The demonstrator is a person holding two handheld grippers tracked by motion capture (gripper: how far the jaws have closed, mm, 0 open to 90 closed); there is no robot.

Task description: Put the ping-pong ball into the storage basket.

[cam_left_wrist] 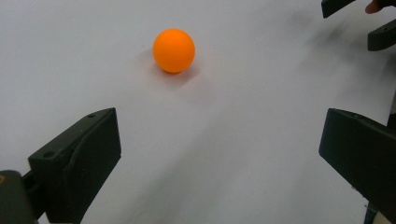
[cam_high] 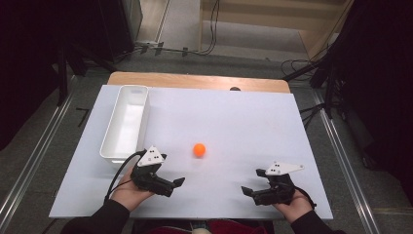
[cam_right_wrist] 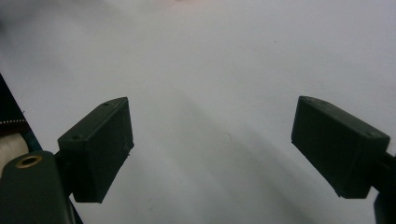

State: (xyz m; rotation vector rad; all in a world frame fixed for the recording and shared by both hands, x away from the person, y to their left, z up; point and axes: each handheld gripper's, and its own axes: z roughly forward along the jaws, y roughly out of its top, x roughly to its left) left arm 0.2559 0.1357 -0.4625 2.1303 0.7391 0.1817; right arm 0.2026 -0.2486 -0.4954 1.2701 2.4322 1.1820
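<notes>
The orange ball (cam_high: 199,149) sits alone mid-table, right of the white bin (cam_high: 124,123) and just beyond the left gripper (cam_high: 176,184). Both that claw and the right gripper (cam_high: 249,191) gape empty. The ball looks light, smooth and quick to roll, so pinching across its widest middle seems best.

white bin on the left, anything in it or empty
Empty. The high view looks down into the white bin and shows bare white floor and walls; the orange ball lies outside it on the table.
</notes>
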